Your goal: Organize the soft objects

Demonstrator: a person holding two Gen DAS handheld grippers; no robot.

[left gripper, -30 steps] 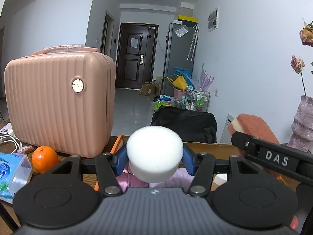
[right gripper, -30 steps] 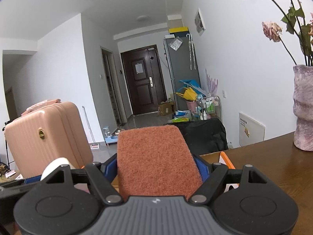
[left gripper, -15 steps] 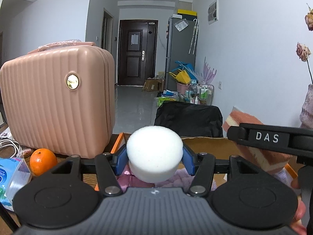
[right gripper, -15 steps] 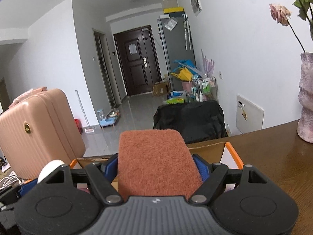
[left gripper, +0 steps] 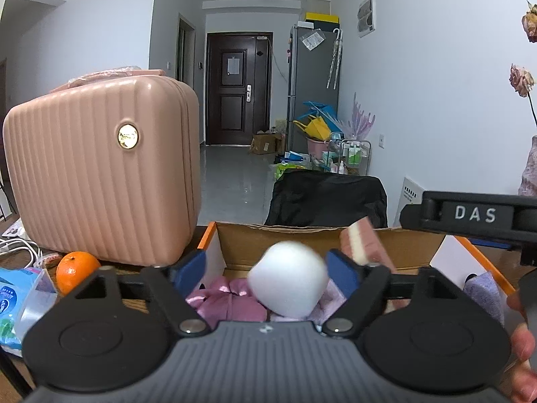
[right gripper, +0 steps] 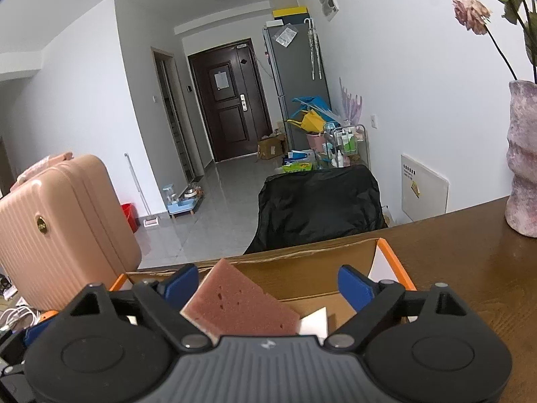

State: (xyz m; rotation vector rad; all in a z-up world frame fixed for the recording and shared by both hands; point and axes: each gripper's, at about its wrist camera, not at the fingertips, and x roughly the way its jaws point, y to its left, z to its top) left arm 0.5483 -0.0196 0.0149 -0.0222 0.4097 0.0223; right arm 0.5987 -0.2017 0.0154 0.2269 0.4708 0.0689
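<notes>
White foam puff [left gripper: 288, 277] and pink sponge [right gripper: 240, 304], over cardboard box [left gripper: 302, 243].
Both blurred, loose between opening pads: left claw [left gripper: 266, 268], right claw [right gripper: 268, 283] released; box floor mostly hidden.

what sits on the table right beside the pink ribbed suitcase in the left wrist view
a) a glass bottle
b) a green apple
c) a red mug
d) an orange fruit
d: a round orange fruit rests on the wooden table right at the lower front edge of the pink ribbed hard-shell suitcase.
</notes>
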